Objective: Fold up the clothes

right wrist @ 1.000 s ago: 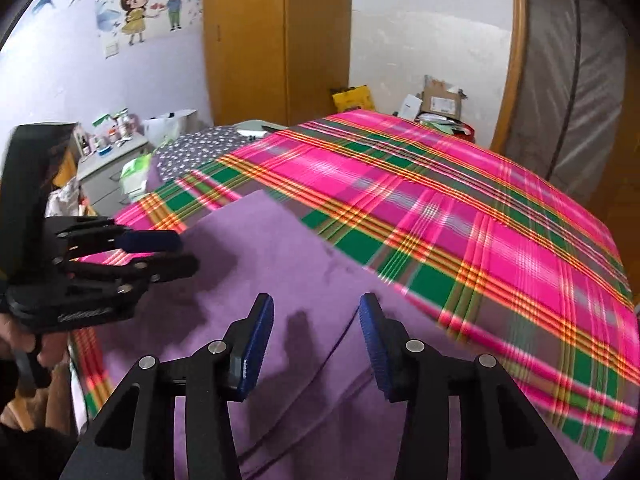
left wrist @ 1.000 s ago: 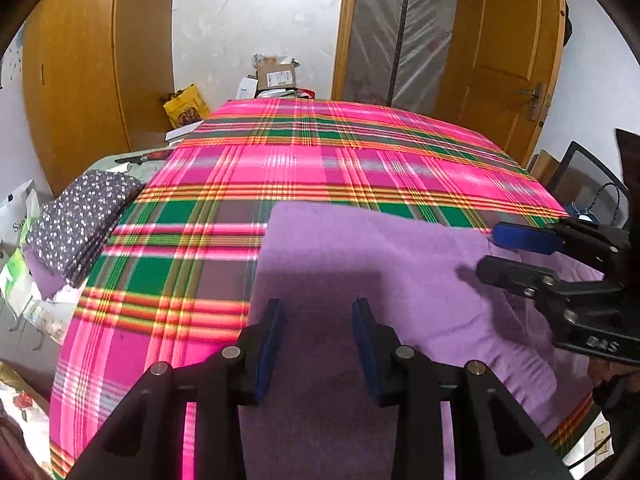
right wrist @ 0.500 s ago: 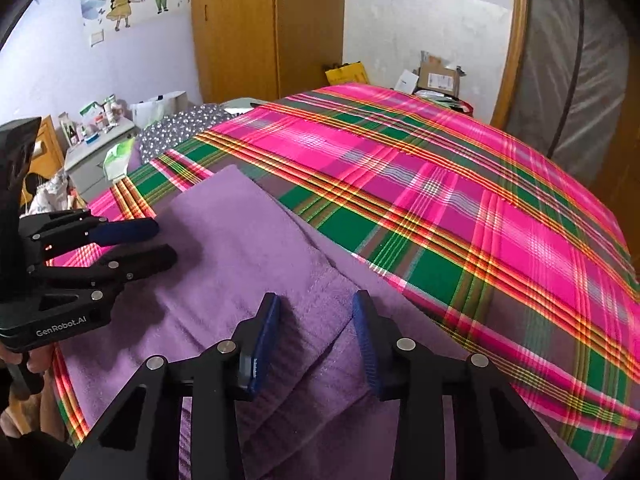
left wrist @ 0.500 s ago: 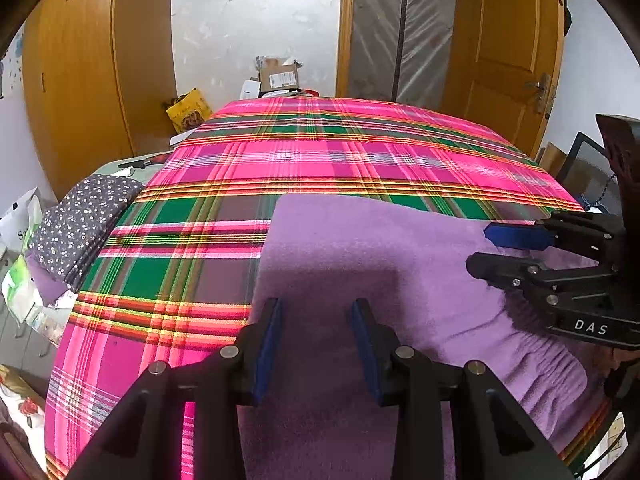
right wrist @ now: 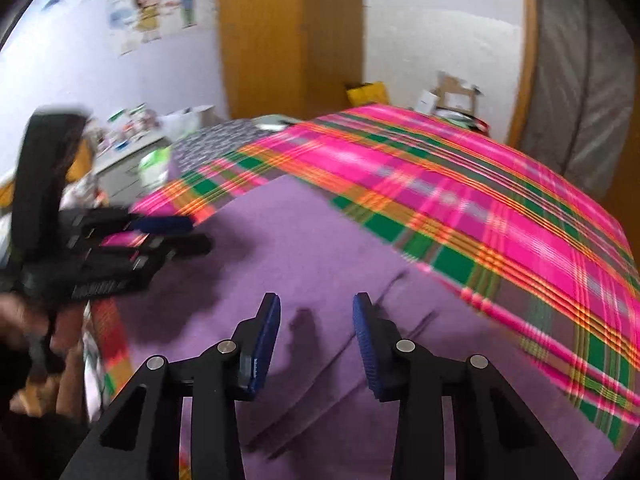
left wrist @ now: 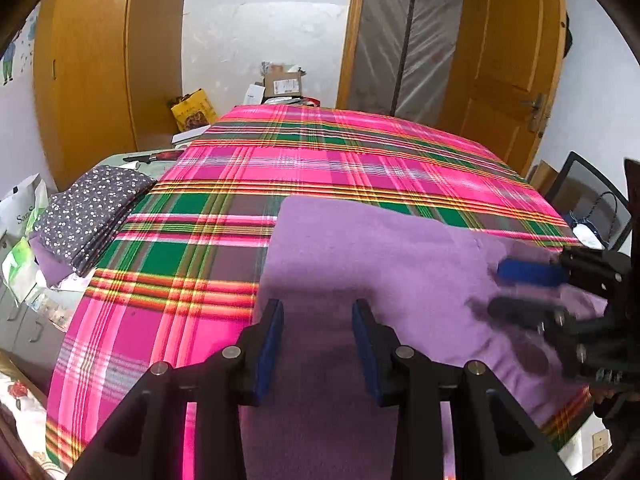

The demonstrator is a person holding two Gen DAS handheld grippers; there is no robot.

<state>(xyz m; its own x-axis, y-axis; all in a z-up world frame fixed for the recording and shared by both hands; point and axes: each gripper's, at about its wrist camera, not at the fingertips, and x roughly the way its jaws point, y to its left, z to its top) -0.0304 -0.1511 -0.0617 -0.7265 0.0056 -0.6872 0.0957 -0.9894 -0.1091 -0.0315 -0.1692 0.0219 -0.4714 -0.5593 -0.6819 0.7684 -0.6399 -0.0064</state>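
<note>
Right gripper (right wrist: 316, 340): jaws have just been closing, gap narrower than a second ago, yet nothing sits between the pads; they hang apart above the purple garment (left wrist: 360, 272) with the fabric visible through the gap. Left gripper (left wrist: 318, 344): jaws apart as before, same width, also empty, hovering over the garment's near left part. Both hands have slid sideways across the bed (left wrist: 200, 248) since a second ago; in the right wrist view the left gripper now sits higher and further in over the cloth, and the whole view is smeared with motion. The gathered, ribbed band seen half a second ago under the right gripper no longer shows clearly (blur may be hiding it). Reading: the garment lies released and flat, so one fold looks finished and the hands seem to be repositioning for the next pinch; the narrowing right jaws suggest a grasp is being prepared, not made. Garment: soft, fleecy, matte knit, lilac, lying on the near right part of the bed as a rough rectangle with a straight far edge and a squared far-left corner; a few long creases run diagonally near the right gripper. It will likely drape and cling to itself, so a pinch should take one layer edge cleanly. Bed cover: smooth woven plaid, pink, green, orange stripes. At the bed's left edge, a folded dark cloth with small white dots (left wrist: 92, 208), stacked flat.
</note>
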